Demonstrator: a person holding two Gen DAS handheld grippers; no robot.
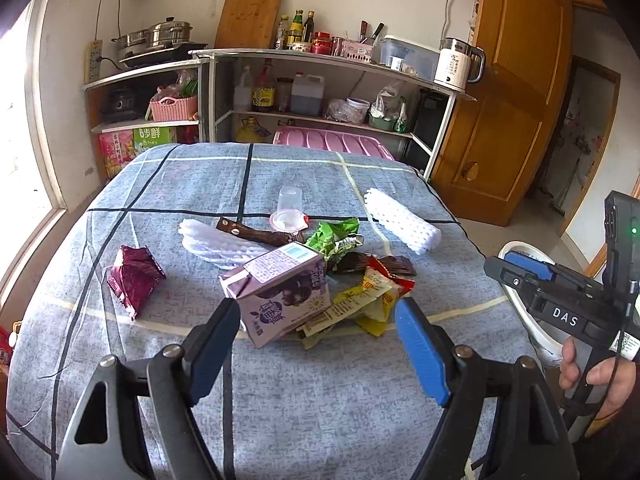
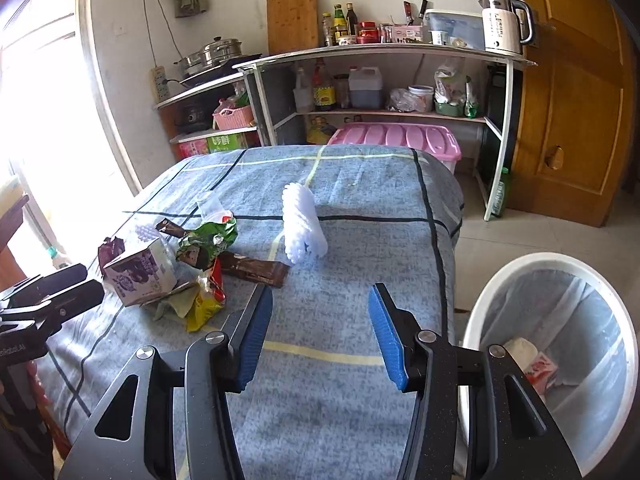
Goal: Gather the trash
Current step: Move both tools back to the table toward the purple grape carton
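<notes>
Above table (image 1: 160, 400), both grippers' jaws gape wide, holding nothing.

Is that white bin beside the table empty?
No. The bin already holds a little trash at the bottom of its liner.

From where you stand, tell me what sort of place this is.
Most likely a home kitchen or dining corner. Open shelves hold a steamer pot, sauce bottles and an electric kettle, and a cutting board leans on the wall behind a cloth-covered table.
</notes>
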